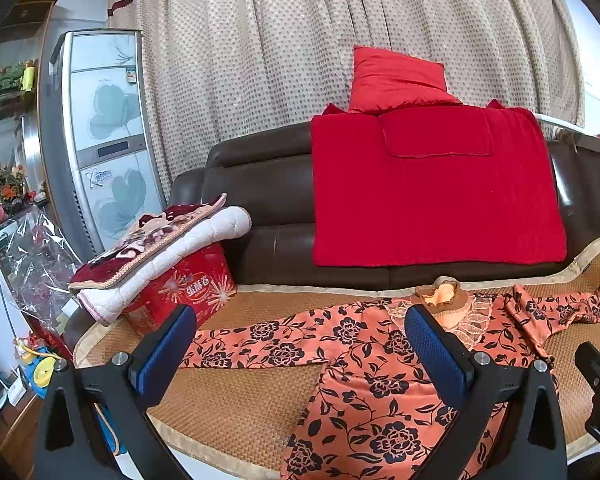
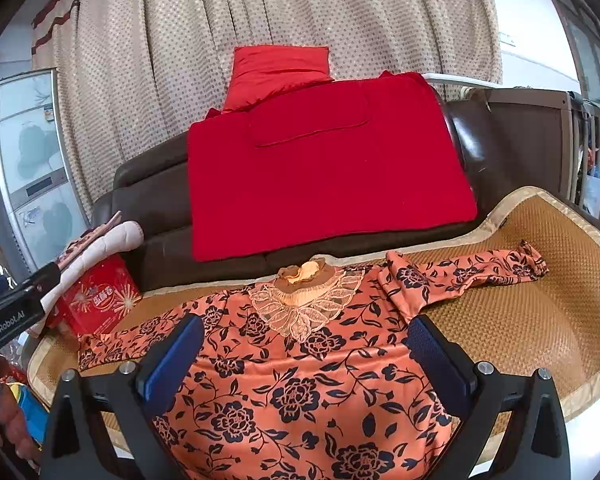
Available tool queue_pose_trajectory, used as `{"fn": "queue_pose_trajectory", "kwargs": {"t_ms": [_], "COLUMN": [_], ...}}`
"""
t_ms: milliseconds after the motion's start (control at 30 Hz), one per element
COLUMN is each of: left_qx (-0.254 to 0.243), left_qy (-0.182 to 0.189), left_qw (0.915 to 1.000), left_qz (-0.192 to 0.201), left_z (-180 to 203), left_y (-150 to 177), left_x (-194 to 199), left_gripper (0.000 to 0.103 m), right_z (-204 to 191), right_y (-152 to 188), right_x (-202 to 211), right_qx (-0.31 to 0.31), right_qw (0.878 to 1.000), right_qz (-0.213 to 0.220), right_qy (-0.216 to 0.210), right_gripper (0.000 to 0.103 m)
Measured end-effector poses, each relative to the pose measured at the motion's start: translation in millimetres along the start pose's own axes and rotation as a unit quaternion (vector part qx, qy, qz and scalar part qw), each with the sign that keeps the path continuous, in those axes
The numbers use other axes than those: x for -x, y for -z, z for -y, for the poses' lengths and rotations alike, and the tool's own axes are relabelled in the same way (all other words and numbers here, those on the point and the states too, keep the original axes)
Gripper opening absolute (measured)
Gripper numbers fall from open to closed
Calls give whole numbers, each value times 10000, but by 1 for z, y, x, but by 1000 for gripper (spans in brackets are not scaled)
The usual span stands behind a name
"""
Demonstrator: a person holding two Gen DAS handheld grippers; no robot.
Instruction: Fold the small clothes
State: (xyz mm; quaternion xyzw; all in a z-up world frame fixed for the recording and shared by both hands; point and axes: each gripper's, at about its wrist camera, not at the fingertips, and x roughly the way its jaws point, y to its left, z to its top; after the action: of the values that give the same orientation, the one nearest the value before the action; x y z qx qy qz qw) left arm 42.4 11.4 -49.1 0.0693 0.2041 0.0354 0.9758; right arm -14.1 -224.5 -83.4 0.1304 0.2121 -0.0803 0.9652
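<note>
- floral top lies flat, front up, on the woven mat covering the sofa seat; lace collar points away toward the sofa back, hem runs toward the cameras and off the bottom of both views
- long axis that matters: the two sleeves run across the seat, side to side; left sleeve stretched out straight toward the red box; right sleeve bent, cuff out toward the far end of the mat
- left gripper: blue pads spread wide, nothing between them; hovers above the shirt, off the cloth; left sleeve and left edge of the body sit right in front of it
- right gripper: jaws also spread, holding nothing; centred over the chest just below the collar; right sleeve lies ahead and to its right
- each gripper is nearer its own side's sleeve; left for the straight sleeve, right for the bent one; my read, first fold would bring a sleeve or side edge inward across the body
- no fold visible yet; task looks to be at the start
- risk guess: fabric looks thin and slick, may slide on the mat; bent right sleeve may need straightening first
- folded blanket on the box sits close to the left cuff; could crowd that side
</note>
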Motion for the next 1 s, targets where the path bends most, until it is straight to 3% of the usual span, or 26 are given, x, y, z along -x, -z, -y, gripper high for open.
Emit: {"fn": "queue_pose_trajectory", "kwargs": {"t_ms": [333,433,533,633,700,767,833,900,933,1000], "left_qx": [-98,-93,-138,-183,-171,-217,-293,-391,-455,-618], "left_qy": [64,384,681,904,938,870,866,925,943,957], "left_qw": [9998,9983,9952,9897,9878,9888,9888,9871,9865,9855], "left_qz": [-153,-422,-693,-1094,-1232,-1194,-1183,-1248,-1260,-1261], "left_z": [17,33,59,93,114,132,142,150,153,156], "left_y": [3,6,14,29,38,47,54,64,67,73], "left_x": [-29,-57,-94,-144,-172,-194,-207,-220,-224,-231], "left_gripper": [103,103,103,103,103,103,103,103,103,103], "right_z": [8,22,54,116,168,229,284,334,348,366], "right_y": [-1,0,0,1,-1,1,8,20,24,29], "right_x": [-24,-39,-65,-96,-116,-138,-155,-176,-185,-187], "right_qx": [-148,-268,-476,-1091,-1536,-2215,-3159,-4084,-4349,-4585], "right_qw": [9998,9994,9986,9927,9844,9684,9442,9123,9000,8876], "right_qz": [-158,-202,-167,-125,34,-37,-70,-57,-139,-190], "right_qy": [24,36,167,495,860,1149,935,295,256,405], "right_gripper": [103,103,103,103,103,101,97,88,83,82]}}
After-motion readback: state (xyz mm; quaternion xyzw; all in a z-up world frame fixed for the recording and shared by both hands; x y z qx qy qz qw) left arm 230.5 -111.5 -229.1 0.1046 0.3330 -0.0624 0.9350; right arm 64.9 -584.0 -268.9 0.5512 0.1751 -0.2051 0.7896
